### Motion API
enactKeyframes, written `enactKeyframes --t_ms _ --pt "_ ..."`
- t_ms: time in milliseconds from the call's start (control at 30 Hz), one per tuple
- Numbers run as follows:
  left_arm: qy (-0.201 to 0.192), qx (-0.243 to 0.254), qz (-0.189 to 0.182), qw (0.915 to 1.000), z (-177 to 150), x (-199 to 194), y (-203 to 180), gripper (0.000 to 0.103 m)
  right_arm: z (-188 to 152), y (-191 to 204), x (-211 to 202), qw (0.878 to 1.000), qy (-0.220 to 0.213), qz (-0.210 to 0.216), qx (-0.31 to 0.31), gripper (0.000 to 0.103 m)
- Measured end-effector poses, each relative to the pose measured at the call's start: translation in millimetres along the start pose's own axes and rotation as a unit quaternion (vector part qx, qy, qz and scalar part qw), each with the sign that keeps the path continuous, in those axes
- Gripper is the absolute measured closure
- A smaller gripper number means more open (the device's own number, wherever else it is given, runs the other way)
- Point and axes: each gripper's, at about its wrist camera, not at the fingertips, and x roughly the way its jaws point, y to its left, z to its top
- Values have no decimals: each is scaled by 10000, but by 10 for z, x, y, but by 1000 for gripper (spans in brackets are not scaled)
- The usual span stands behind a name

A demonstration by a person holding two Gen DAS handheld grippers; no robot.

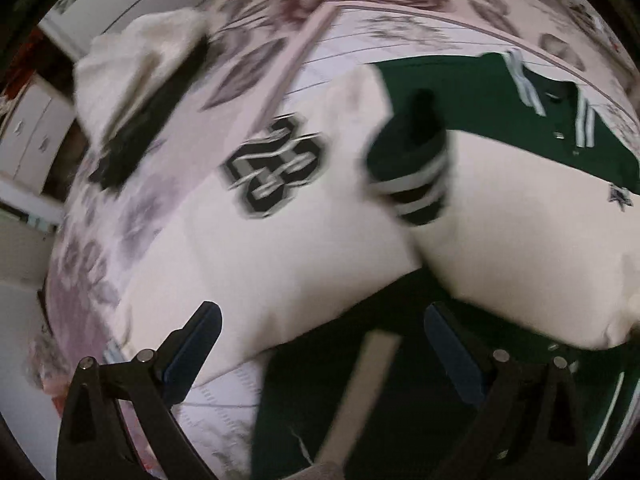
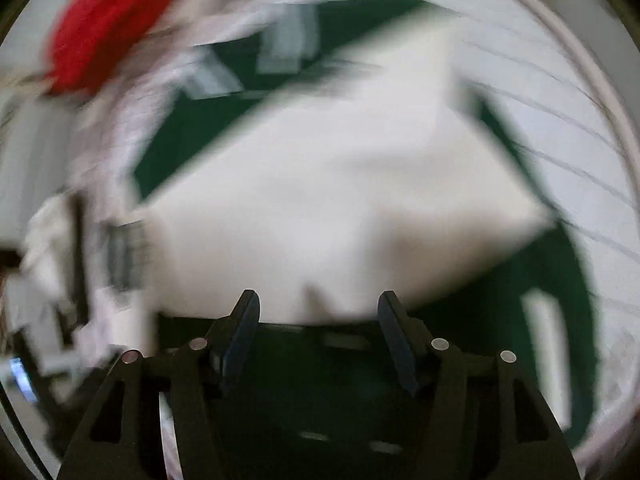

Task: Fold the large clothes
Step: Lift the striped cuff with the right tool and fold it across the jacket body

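Note:
A green varsity jacket (image 1: 472, 92) with white sleeves lies on a bed. One white sleeve (image 1: 280, 240) bears a black "28" patch (image 1: 276, 168); its striped green cuff (image 1: 412, 176) lies across the body. My left gripper (image 1: 320, 332) is open and empty, above the sleeves near the green hem. In the blurred right wrist view the white sleeve (image 2: 340, 200) is folded over the green body (image 2: 188, 128). My right gripper (image 2: 318, 312) is open and empty just above the sleeve's near edge.
The bed sheet (image 1: 360, 12) has a grey flower print. A white and black garment (image 1: 136, 80) lies at the far left of the bed. A red cloth (image 2: 104, 28) lies at the bed's far end. White cabinets (image 1: 32, 136) stand beside the bed.

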Motion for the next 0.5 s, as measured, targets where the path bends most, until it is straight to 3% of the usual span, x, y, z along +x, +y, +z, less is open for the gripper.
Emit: enactKeyframes --t_ms 33,100,133,200,233,300,433,500 --pt "-7 48 -19 10000 37 31 -94 0 -40 -307 116 9990 220 -294 261 42" --pt "-50 213 -41 9998 125 113 -309 0 14 -677 371 9956 678 -461 446 79" --pt "-70 304 34 9995 164 159 -410 0 25 -831 441 9952 638 -469 578 85" --pt "-120 440 111 9989 251 272 -595 0 124 -1081 327 9948 -30 -384 943 87" --pt "-132 472 194 9986 280 340 -653 0 137 -1247 187 9886 -620 -472 1289 87" --pt "4 468 242 9986 353 523 -765 0 116 -1504 111 9750 -1079 -535 1867 87" --pt "323 351 357 9982 394 807 -780 0 -80 -1721 174 9730 -873 -472 2085 86" --pt "302 238 273 9989 387 785 -697 0 -183 -1719 56 9805 -666 -742 1693 72"
